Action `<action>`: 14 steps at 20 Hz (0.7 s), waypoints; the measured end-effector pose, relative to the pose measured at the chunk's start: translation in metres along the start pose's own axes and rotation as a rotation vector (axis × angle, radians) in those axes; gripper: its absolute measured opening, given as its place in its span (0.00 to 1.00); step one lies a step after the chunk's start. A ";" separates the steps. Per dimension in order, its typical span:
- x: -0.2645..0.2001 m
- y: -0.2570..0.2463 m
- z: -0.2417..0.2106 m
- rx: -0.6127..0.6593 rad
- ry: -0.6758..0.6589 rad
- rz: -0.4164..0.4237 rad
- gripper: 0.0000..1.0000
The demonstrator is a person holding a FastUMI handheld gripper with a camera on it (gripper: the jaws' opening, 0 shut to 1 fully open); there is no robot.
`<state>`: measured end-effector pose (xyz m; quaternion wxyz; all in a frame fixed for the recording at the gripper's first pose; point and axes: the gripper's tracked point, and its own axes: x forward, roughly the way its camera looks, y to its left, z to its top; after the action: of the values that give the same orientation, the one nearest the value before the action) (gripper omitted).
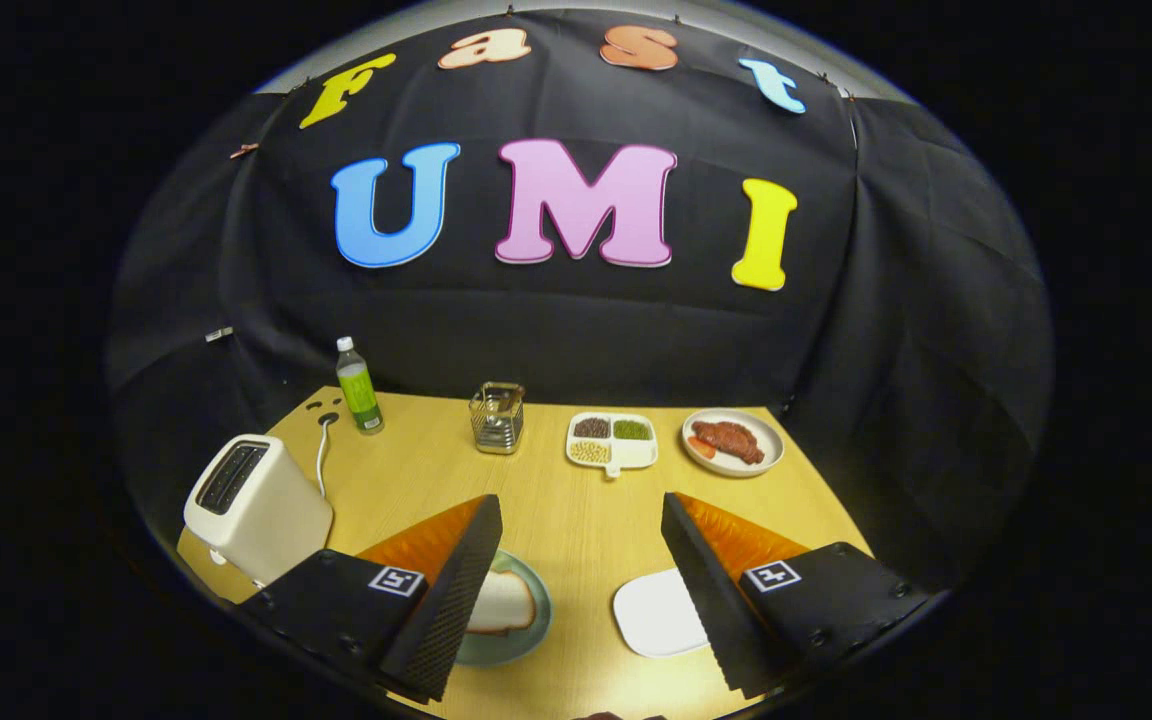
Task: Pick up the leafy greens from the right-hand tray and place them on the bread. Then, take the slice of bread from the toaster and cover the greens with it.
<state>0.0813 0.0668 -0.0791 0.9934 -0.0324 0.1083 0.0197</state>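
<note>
My gripper (581,503) hangs open above the wooden table (576,560), its two fingers spread wide with nothing between them. A slice of bread (501,603) lies on a green plate (542,600) beside the left finger, which hides part of both. By the right finger sits a white tray (656,615); the part I can see is plain white and the rest is behind that finger. A cream toaster (256,505) stands to the left of the left finger, and its top slots look dark.
Along the table's far side stand a green bottle (359,385), a metal mesh holder (498,418), a white divided dish (612,442) of beans and a plate (766,455) with meat. The toaster's white cord (322,455) runs back toward the bottle.
</note>
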 end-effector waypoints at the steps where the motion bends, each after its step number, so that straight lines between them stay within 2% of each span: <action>1: -0.012 -0.006 0.017 -0.004 -0.047 -0.008 1.00; 4: -0.044 -0.023 0.050 -0.022 -0.155 -0.026 0.98; 7: -0.072 -0.032 0.067 -0.018 -0.207 -0.022 0.98; 12: -0.103 -0.043 0.077 -0.025 -0.243 0.017 0.98; 14: -0.107 -0.043 0.072 -0.041 -0.235 0.057 0.98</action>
<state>-0.0060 0.0257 0.0173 0.9974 -0.0468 -0.0084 0.0539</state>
